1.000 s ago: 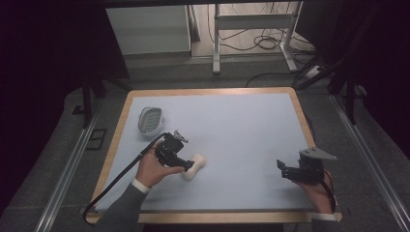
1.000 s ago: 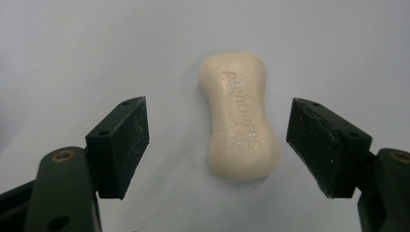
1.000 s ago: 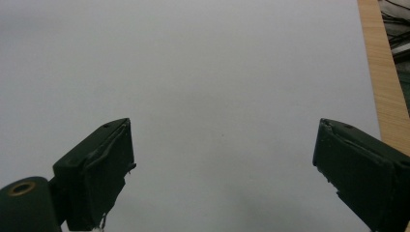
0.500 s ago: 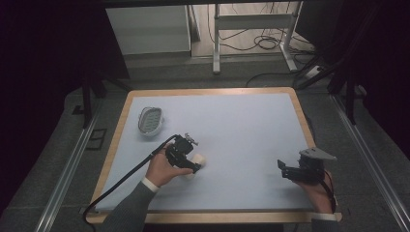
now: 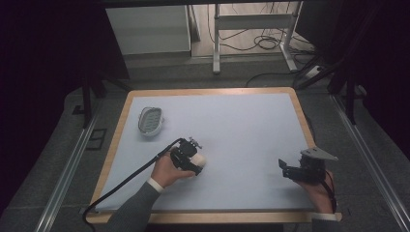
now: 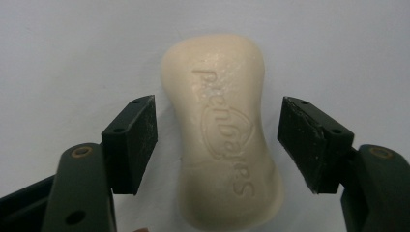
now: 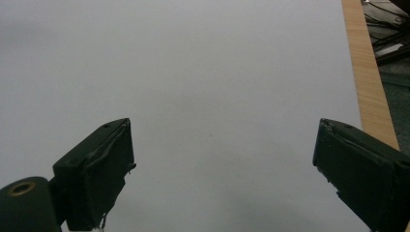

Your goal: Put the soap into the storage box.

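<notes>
A cream bar of soap (image 6: 222, 130) with embossed lettering lies flat on the pale blue table top (image 5: 241, 125). My left gripper (image 6: 220, 108) is lowered over it, one jaw on each side. Its jaws have just been closing. A thin gap remains between each pad and the soap, so nothing is gripped. From the high view the left gripper (image 5: 191, 162) covers most of the soap (image 5: 199, 159). My right gripper (image 5: 285, 170) rests near the table's front right, and its jaws (image 7: 225, 130) stand wide open over bare table.
An oval grey soap dish (image 5: 150, 120) sits at the table's left, beyond the left hand. A wooden rim (image 5: 109, 159) frames the table. A black cable (image 5: 125, 181) trails from the left gripper to the front left corner.
The left hand has moved right and down over the soap, which now shows mostly under the gripper. The right hand has not moved.
</notes>
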`<state>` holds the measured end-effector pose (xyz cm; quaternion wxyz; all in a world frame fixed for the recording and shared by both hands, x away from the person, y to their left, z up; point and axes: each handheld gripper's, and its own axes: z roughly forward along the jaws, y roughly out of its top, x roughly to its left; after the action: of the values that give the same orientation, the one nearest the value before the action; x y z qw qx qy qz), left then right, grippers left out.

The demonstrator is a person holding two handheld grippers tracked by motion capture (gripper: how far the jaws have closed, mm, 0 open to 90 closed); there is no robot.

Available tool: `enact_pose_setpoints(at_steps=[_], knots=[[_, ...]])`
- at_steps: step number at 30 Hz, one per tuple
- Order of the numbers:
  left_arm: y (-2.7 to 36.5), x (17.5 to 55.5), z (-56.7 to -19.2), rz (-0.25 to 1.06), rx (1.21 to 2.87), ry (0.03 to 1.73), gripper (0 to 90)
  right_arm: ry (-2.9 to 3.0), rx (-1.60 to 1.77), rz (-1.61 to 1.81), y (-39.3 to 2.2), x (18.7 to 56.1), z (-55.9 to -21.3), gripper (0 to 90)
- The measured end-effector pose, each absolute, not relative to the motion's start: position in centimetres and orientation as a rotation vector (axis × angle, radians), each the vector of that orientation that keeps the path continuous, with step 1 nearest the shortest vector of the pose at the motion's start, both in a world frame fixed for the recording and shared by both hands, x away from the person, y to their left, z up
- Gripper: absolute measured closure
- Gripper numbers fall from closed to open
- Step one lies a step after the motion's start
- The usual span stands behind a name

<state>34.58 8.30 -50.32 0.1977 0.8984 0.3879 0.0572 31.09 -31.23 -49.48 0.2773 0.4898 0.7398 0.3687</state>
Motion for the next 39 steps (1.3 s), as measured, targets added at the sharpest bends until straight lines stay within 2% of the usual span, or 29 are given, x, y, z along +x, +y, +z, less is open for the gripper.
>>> enact_pose_setpoints(at_steps=[12, 19, 39], knots=[[8.3, 34.4, -51.0, 0.161, 2.523, 1.095, 49.0, 1.970, 1.334, 0.984, -31.6, 31.1, -49.5, 7.3], [8.7, 34.4, -50.8, 0.161, 2.531, 1.076, 49.5, 1.957, 1.339, 0.987, -31.7, 31.1, -49.4, 7.3], [11.8, 35.1, -47.1, 0.212, 2.418, 1.088, 49.6, 1.952, 1.350, 0.981, -31.9, 31.1, -49.5, 7.3]])
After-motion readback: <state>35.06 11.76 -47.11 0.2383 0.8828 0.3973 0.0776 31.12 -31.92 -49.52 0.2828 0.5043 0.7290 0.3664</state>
